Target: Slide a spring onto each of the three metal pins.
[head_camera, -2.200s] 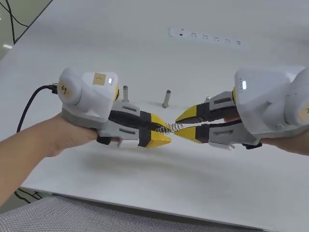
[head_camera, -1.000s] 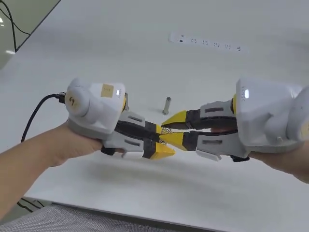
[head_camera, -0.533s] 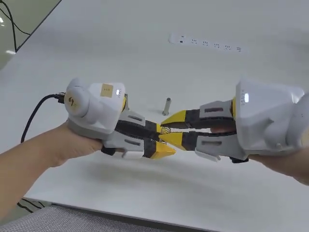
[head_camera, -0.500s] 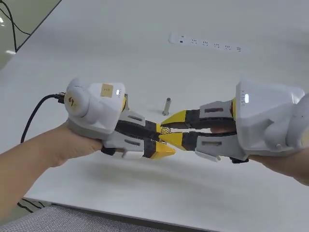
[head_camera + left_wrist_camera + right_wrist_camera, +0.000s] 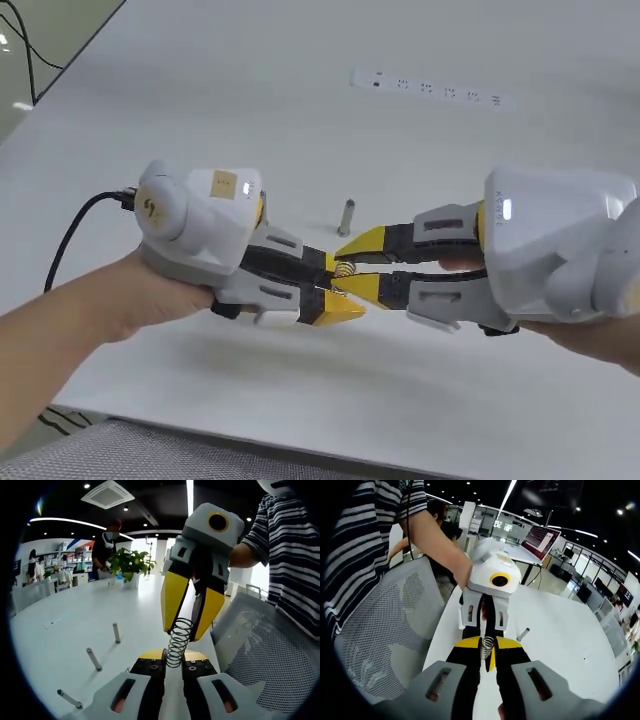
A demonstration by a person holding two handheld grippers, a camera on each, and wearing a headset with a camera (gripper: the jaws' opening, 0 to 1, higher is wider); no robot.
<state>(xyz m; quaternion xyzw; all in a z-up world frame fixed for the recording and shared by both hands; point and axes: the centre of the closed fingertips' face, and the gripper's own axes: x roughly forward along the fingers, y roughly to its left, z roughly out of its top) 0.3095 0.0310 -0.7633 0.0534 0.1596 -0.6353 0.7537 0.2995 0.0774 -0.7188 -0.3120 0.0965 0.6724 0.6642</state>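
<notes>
Silver wire in small coils, the spring (image 5: pixel 343 271) sits above the white table (image 5: pixel 300 100) in the head view, pinched by the left gripper (image 5: pixel 338 288). Left gripper view: the right gripper (image 5: pixel 182 634) has yellow pointed jaws each side of its top. Right gripper view: I cannot tell if they squeeze it.

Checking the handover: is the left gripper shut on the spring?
Shut: the left gripper pinches the spring by its near end, jaws together. The right gripper stands spread around the far end.
</notes>
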